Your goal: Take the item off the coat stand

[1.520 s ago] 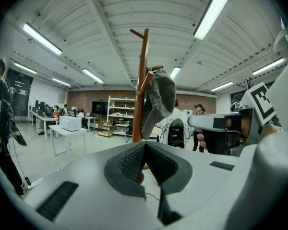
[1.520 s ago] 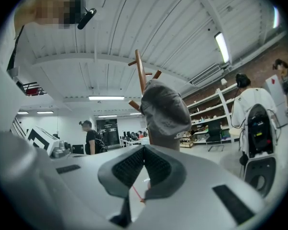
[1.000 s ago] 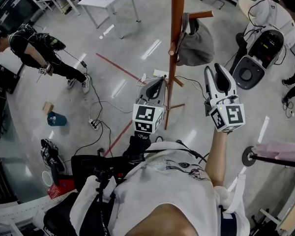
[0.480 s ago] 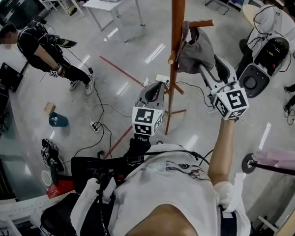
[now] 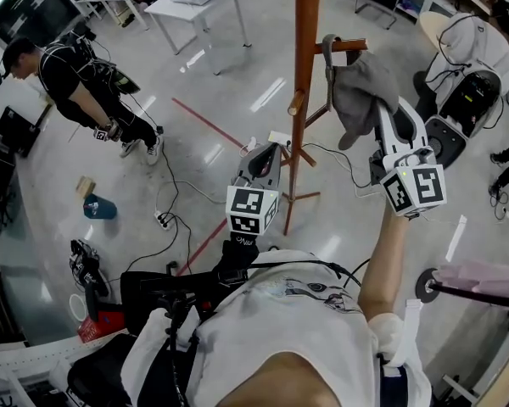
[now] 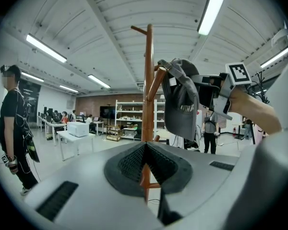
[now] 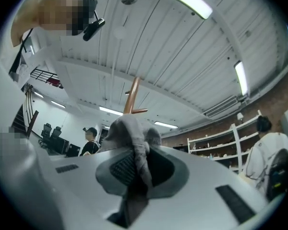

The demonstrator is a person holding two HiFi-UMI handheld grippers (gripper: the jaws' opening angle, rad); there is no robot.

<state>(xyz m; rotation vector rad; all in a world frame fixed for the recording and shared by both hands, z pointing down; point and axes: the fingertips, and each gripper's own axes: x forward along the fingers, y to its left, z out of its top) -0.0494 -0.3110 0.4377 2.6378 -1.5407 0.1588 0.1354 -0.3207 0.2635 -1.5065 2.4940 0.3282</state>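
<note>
Our right claw point(image 5: 382, 113) reaches up and to the right of the wooden coat stand point(image 5: 304, 75). Its jaws have just been closing and now pinch a fold of the grey cap point(image 5: 362, 87), so the cloth bunches between the dark pads and rises above them. The cap hangs off the upper peg point(image 5: 349, 46) on the right side of the pole. Its strap loops over that peg, and its body droops down towards the claw that grips it.

Our left claw point(image 5: 271, 145) sits lower, just left of the pole and pointing roughly level at it. Its jaws meet at the tips with nothing held between them, and the pole stands behind them, apart from the pads.

Well off to the left, a person in black point(image 5: 64, 75) stands on the shiny floor. A white table point(image 5: 165, 5) stands beyond them.
</note>
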